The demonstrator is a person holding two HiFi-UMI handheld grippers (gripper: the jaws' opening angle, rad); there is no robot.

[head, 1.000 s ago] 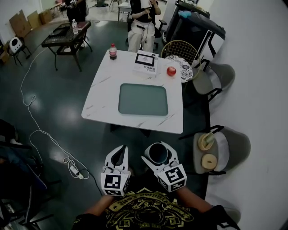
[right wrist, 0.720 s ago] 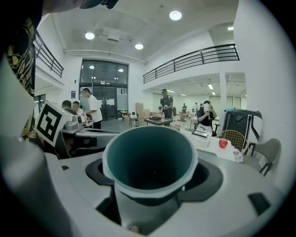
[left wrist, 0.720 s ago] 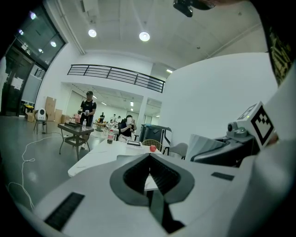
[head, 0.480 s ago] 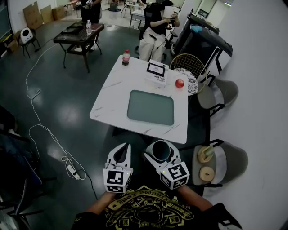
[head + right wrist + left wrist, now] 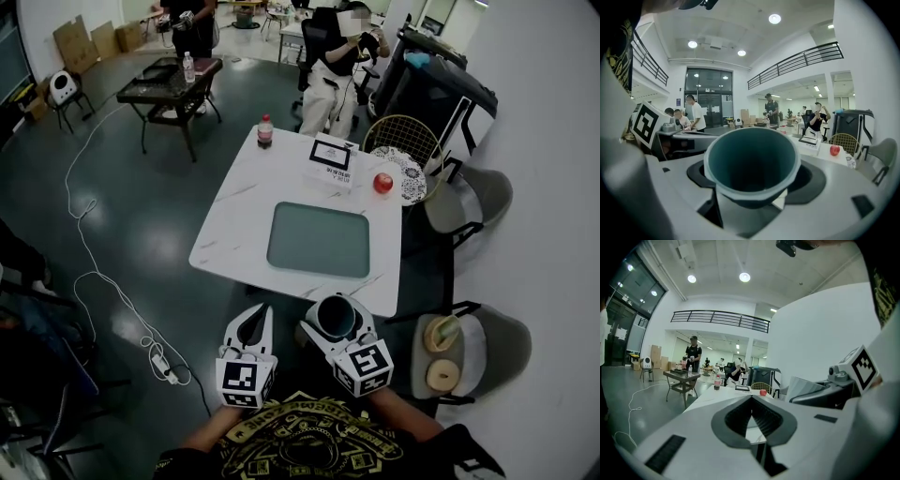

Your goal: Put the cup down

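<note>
Your right gripper (image 5: pixel 335 324) is clamped on the cup (image 5: pixel 334 317), one jaw on each side of its wall, the jaws standing fairly wide to take its girth. Your left gripper (image 5: pixel 255 323) carries nothing: its jaws meet at the tips, with only the ribbed pads (image 5: pixel 764 420) showing behind them.

You hold the cup upright, in the air, just short of the near edge of the white marble table (image 5: pixel 239 220). It is a tapered cup, wider at the mouth than lower down, with a pale rim and outer wall and a dark teal inside. In the right gripper view you look straight into it and see only its bare teal inner wall.

A shallow teal tray (image 5: pixel 319 239) with rounded corners lies flat in the middle of the table, showing only its own smooth bottom. Beyond it stand a red apple (image 5: pixel 382 183) and a dark drink bottle (image 5: pixel 265 131).

On the grey chair (image 5: pixel 502 337) to your right sit a small pale holder (image 5: pixel 442 334) with something greenish in it and a tan ring-shaped thing (image 5: pixel 438 375); both are too small to make out.
</note>
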